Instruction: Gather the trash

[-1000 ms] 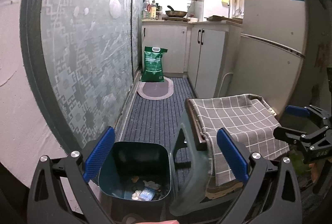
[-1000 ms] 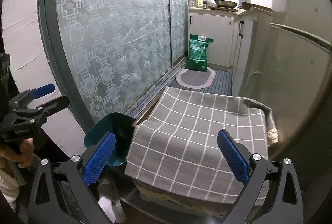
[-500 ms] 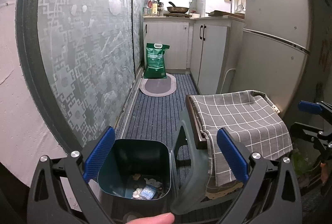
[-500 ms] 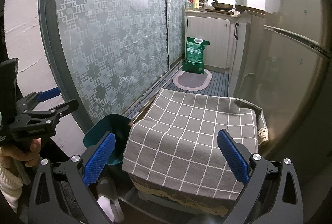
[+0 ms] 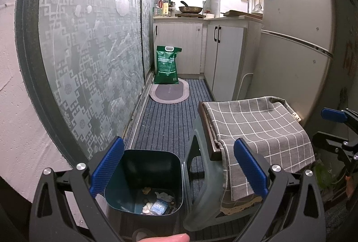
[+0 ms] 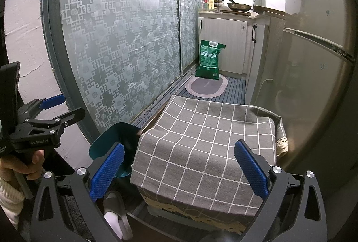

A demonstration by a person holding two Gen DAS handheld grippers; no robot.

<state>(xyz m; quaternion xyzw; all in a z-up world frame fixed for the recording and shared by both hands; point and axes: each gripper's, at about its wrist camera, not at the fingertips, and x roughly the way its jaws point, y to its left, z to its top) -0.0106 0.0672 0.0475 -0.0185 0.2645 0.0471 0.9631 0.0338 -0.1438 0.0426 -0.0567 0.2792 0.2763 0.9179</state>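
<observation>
Two grippers wide open, both empty. Left gripper [image 5: 179,172] hangs over dark teal plastic bin [image 5: 145,181] on floor; scraps of trash [image 5: 157,202] lie inside. Right gripper [image 6: 177,170] faces grey checked cloth [image 6: 205,148] on stool, bare. Step looks like hunting for more trash. Next: look around, find piece, close on it.
</observation>
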